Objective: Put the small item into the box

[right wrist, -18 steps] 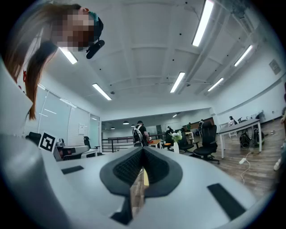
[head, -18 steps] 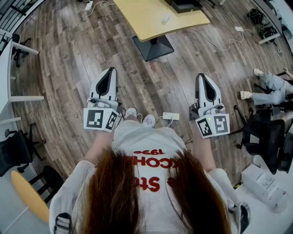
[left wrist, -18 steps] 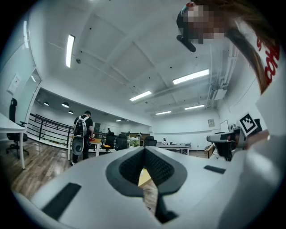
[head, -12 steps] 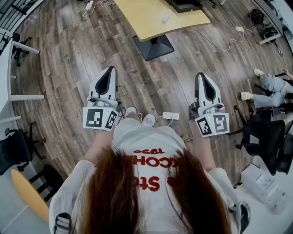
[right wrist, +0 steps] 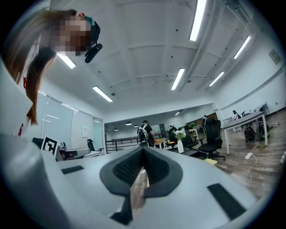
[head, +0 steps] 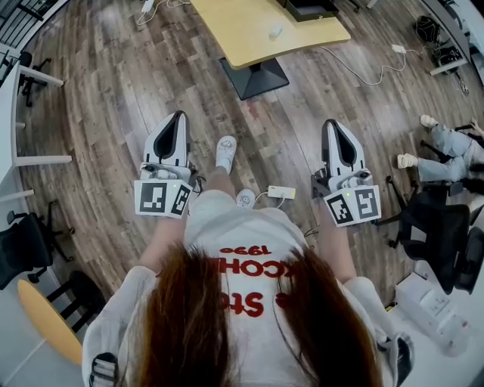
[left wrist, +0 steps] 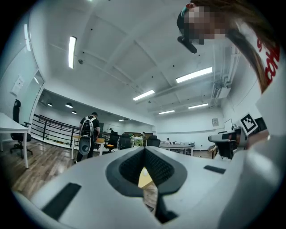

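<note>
A small white item (head: 275,32) lies on the yellow table (head: 242,38) at the top of the head view. A dark box (head: 308,9) stands beside it at the table's far edge. I hold both grippers at waist height over the wood floor, well short of the table. My left gripper (head: 178,116) is shut with nothing in it, and so is my right gripper (head: 333,124). In the left gripper view the jaws (left wrist: 144,150) meet at their tips. The right gripper view shows the same closed tips (right wrist: 143,150).
The table's dark base (head: 254,78) stands on the floor ahead. A white power strip (head: 282,192) and cables lie near my feet. Black office chairs (head: 442,227) and a seated person's legs (head: 446,147) are at the right. A white desk (head: 9,113) and a chair (head: 23,249) are at the left.
One of my feet has stepped forward towards the table. Both grippers stay shut, at about the same places in the head view.
</note>
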Available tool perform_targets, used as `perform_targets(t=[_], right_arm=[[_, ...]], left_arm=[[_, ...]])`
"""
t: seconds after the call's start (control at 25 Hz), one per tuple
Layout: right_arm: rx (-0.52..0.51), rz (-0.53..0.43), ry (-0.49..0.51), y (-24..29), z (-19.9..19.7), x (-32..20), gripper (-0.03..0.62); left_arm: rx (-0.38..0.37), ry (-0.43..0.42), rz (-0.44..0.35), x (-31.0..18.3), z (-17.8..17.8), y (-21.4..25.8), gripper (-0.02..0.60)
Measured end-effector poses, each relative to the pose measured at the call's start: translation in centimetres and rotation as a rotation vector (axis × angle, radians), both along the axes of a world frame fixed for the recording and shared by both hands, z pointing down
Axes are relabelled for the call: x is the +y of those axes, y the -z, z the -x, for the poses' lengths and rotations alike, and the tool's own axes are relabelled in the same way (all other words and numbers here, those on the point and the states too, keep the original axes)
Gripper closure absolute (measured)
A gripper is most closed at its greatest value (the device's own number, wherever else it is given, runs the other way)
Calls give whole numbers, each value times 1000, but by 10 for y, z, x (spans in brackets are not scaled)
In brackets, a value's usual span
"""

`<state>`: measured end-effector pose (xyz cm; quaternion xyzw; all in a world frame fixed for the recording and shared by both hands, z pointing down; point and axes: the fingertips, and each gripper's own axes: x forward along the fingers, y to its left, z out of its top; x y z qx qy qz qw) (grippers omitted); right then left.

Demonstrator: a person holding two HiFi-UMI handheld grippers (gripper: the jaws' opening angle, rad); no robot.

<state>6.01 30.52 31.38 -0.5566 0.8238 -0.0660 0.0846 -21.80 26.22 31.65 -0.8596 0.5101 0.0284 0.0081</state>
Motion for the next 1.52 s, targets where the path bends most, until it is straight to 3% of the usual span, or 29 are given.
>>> perform_targets(t=[0.28, 0.96, 1.52], right_arm=[[3, 16, -31, -3, -9, -40, 589], [17, 34, -107, 0, -17, -199, 589], [16, 60, -132, -6, -17, -248, 589]], left_arm=[[20, -31, -3, -55, -8, -4, 577], [31, -119, -20, -237, -27, 6, 578], [47, -142, 16, -287, -24, -10, 578]])
